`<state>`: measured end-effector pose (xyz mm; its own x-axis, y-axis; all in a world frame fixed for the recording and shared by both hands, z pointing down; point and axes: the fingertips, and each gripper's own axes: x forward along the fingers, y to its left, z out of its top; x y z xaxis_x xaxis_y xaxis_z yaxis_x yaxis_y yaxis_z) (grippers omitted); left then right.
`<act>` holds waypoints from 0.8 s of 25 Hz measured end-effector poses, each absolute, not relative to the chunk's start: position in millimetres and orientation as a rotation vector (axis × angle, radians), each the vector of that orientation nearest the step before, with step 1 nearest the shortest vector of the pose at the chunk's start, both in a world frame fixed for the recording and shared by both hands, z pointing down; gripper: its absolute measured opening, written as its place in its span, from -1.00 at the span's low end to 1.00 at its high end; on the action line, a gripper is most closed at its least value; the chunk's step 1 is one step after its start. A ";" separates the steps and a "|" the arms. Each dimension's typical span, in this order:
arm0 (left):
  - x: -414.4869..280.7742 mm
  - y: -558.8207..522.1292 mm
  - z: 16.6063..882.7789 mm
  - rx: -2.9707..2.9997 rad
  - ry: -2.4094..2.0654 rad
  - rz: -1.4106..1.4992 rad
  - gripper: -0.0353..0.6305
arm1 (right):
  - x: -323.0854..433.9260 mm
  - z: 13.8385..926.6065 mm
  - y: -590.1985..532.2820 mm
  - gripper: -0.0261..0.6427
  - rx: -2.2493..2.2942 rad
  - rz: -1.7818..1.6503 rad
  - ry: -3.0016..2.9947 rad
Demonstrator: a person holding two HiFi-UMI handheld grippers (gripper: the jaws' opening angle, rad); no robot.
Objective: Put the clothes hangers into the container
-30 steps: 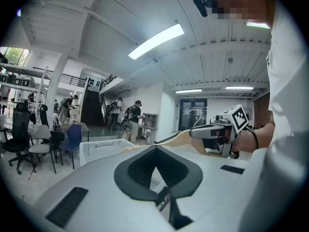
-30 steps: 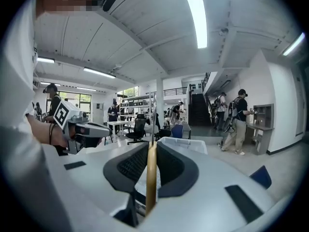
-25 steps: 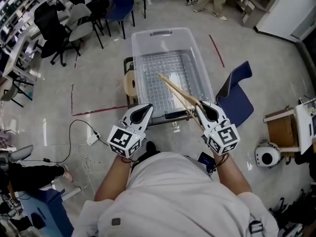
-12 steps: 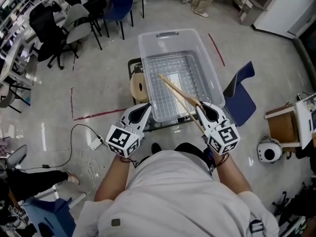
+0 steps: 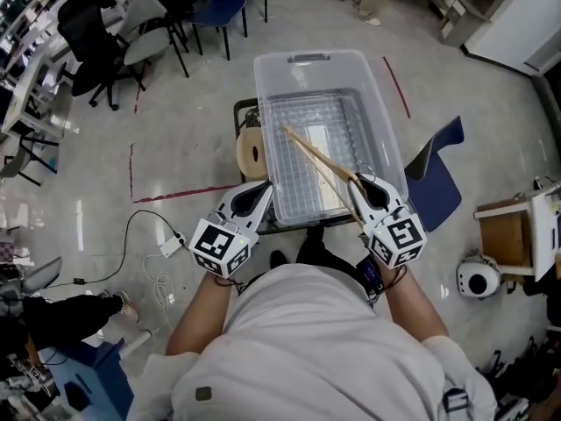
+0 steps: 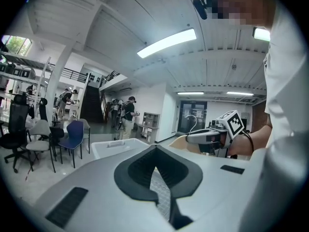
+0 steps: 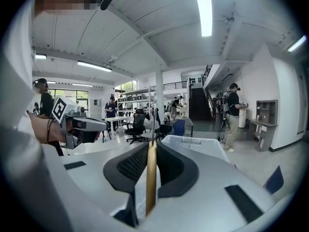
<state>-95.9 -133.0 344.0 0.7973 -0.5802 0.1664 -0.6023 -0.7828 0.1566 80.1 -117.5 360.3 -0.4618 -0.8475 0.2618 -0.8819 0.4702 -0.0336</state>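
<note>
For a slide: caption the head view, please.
Right tongs hold a wooden hanger over a clear plastic bin; left tongs shut, empty.

My left gripper [image 5: 260, 189] and right gripper [image 5: 360, 183] reach forward side by side, tipped slightly down. The left fingers [image 6: 140, 170] press together, empty; the right fingers [image 7: 128, 166] clamp the hanger [image 5: 316, 156].

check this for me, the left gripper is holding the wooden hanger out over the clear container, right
Not quite: it is the right gripper, not the left, that holds the wooden hanger. The right gripper view shows its fingers shut on it, and the left gripper has nothing between its fingers. The rest stands: the hanger reaches out over the clear container.
</note>
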 end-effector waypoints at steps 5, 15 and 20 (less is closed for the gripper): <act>-88.2 -161.2 354.0 2.746 -0.965 0.189 -0.84 | 89.9 369.4 -156.9 -0.73 1.454 0.239 -2.517; -60.4 -211.8 379.8 2.664 -1.001 0.213 -0.84 | 108.7 396.7 -227.0 -0.73 1.348 0.298 -2.532; -46.6 -232.4 395.7 2.633 -1.021 0.234 -0.84 | 113.9 424.1 -252.0 -0.73 1.284 0.348 -2.536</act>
